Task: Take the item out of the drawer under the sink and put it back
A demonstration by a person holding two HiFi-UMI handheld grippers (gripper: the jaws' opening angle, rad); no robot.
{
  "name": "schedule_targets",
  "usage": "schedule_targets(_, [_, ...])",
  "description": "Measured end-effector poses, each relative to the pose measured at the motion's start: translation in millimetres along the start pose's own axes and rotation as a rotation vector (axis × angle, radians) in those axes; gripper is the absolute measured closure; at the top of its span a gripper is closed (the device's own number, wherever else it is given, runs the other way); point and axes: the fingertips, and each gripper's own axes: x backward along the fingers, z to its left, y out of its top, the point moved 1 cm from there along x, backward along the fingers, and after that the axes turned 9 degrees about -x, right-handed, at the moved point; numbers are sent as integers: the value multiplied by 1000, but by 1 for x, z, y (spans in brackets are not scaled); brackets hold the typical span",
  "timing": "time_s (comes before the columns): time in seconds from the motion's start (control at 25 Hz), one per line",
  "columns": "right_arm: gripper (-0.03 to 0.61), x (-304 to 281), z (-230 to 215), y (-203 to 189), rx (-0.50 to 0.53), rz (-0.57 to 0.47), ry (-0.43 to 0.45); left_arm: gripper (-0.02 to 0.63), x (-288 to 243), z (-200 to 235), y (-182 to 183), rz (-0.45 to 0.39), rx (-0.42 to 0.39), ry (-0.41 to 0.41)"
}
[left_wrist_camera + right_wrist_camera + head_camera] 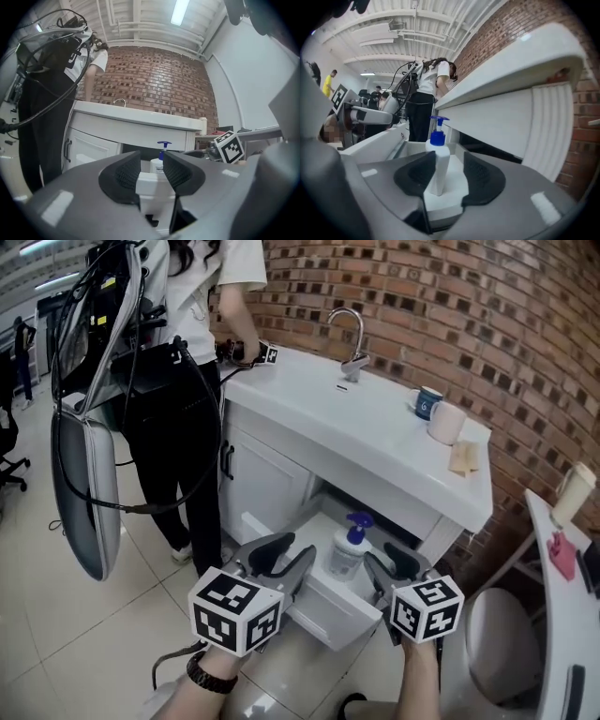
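Observation:
The white drawer (330,613) stands pulled out under the sink counter (375,442). A white pump bottle with a blue pump (348,547) stands upright inside it. My left gripper (292,557) is at the drawer's front left corner. In the left gripper view the white drawer front (151,183) fills the gap between the pads, and the bottle (158,161) shows beyond. My right gripper (387,564) is at the drawer's right side. In the right gripper view its jaws (449,171) are open around the bottle (438,157), with a gap on the right side.
A person (183,371) with cables and gear stands at the counter's left end, beside a shut cabinet door (258,484). A faucet (352,338), a blue mug (428,401) and a white cup (447,423) sit on the counter. A brick wall runs behind.

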Motion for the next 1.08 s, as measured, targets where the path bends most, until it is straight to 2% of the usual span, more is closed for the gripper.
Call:
schedule_targets(0.04, [468,8,-3,7,9,-54,-24,449,0,0,-1,4,0,6])
schedule_targets(0.08, [535,16,-4,15,8,-111,-31,449,-1,-1,-1,5,3,8])
schedule_targets(0.16, [570,31,-7,29,-27,-208,-12,449,-2,-4,-1,6,3,1])
schedule_targets(0.28, [575,43,-8,37,-69,-279,25,448,-4,-7,-2,17,-18,-2])
schedule_targets(0.48, [575,48,-9,35,-59,-271,31,445,-5,3,-6,54,-72,91])
schedule_targets(0.6, [575,47,-7,32,-51,-260,38,427,-4,6,1,24,-78,114])
schedule_targets(0.8, [575,47,-2,35,-42,-271,46,417,-4,0,11,-49,-38,90])
schedule_targets(0.96, [575,44,3,34,-34,-272,56,473,-2,3,10,-66,-6,92])
schedule_targets(1.08, [575,44,5,33,-37,-269,56,491,1,5,9,-57,-15,101])
